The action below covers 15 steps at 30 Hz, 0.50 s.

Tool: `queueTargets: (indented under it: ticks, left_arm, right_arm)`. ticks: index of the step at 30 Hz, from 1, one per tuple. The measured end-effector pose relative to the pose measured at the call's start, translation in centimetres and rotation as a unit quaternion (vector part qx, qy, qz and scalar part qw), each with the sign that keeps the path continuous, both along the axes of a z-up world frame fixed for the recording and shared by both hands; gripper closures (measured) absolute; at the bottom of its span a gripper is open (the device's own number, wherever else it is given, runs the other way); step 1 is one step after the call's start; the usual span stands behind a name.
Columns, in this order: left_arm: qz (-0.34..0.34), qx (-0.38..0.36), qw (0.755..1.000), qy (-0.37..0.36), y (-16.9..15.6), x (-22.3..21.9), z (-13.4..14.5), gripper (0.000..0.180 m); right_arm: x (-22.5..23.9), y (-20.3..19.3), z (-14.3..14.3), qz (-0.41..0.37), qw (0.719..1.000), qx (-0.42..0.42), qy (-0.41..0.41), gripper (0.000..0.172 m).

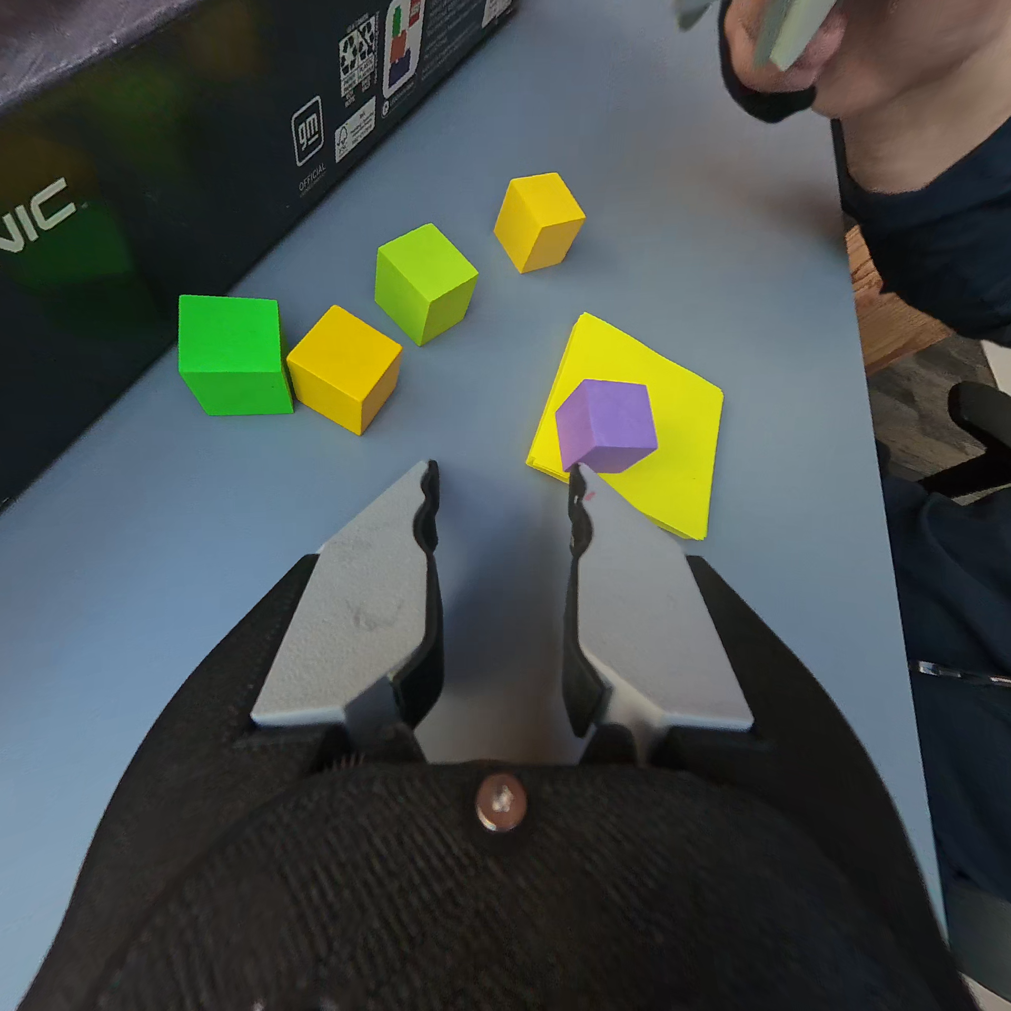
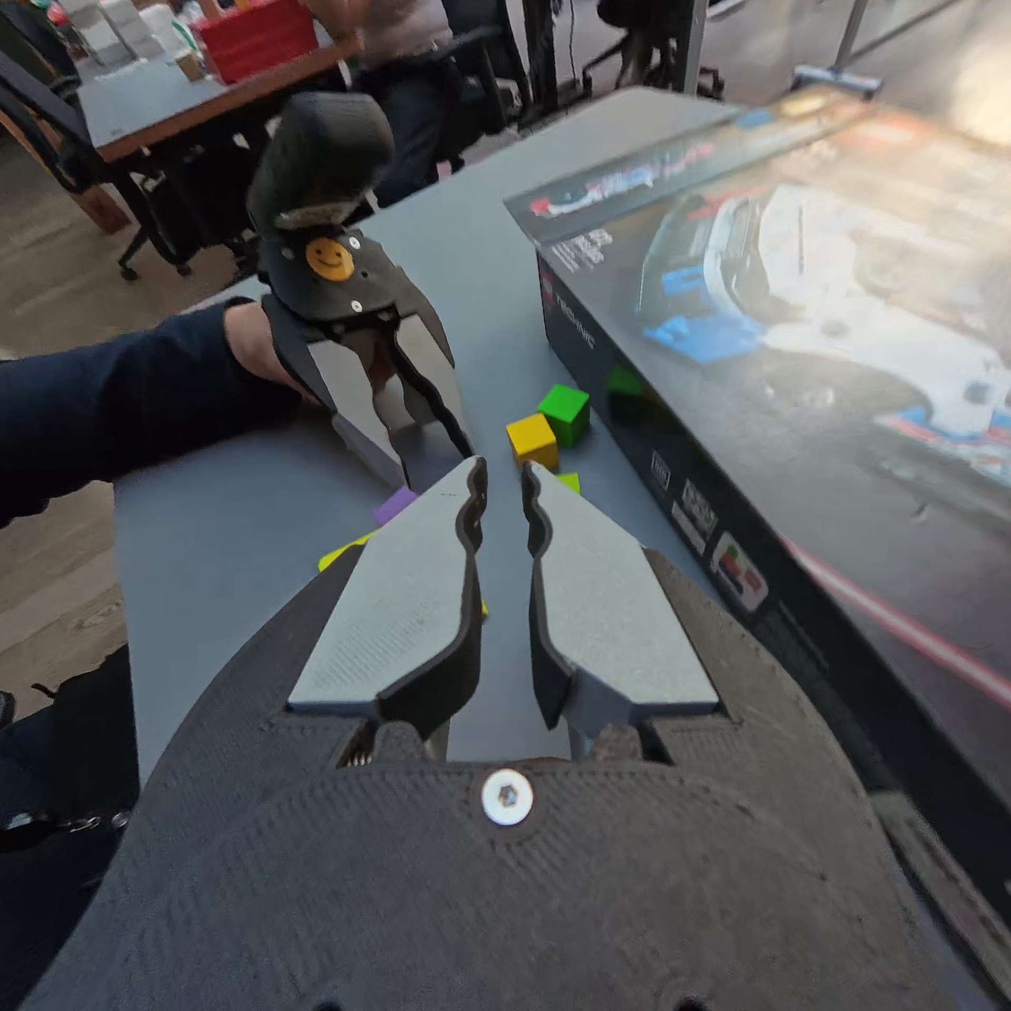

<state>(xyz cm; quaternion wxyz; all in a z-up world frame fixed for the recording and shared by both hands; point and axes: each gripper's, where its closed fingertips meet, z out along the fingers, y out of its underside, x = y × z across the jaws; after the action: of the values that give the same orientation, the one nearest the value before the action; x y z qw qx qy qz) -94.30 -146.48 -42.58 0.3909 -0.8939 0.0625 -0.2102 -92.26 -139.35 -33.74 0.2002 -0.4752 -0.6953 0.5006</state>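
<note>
Purple foam cube [image 1: 606, 424] on yellow paper square [image 1: 664, 383] near your table's [image 1: 164, 547] right edge; your left gripper [image 1: 503, 473] gapes empty just beside it, right gripper [image 2: 504, 469] slightly parted, empty.

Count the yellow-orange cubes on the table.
2. One yellow-orange cube touches the dark green cube near the black box; the other stands alone, farther off. More may hide behind the grippers.

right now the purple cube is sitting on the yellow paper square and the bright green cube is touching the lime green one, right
Not quite. In the left wrist view the bright green cube touches a yellow cube, not the lime green cube, which stands apart. The purple cube does sit on the yellow paper square.
</note>
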Motion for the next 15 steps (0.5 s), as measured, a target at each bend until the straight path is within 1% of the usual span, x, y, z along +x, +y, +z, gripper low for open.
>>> queueTargets:
  ticks: [3,6,7,12,15]
  left_arm:
    - [0.003,0.0,1.0,0.005,0.0,-0.1,-0.1,0.137]
    - [0.016,-0.001,1.0,0.017,0.2,-0.5,-0.2,0.143]
    - [0.019,-0.001,1.0,0.024,0.2,-0.6,-0.3,0.144]
    - [0.027,-0.003,0.999,0.026,0.3,-0.8,-0.3,0.149]
    - [0.032,-0.006,0.999,0.018,0.3,-0.9,-0.3,0.152]
  right_arm:
    - [-2.5,-0.7,2.3,0.024,0.996,0.028,0.085,0.158]
    - [-5.7,1.1,3.1,-0.039,0.98,0.093,0.173,0.159]
    - [-6.3,1.2,3.0,-0.042,0.976,0.103,0.189,0.159]
    - [-7.1,0.8,0.9,-0.017,0.969,0.152,0.196,0.156]
    - [-5.8,0.1,0.5,0.005,0.97,0.128,0.206,0.16]
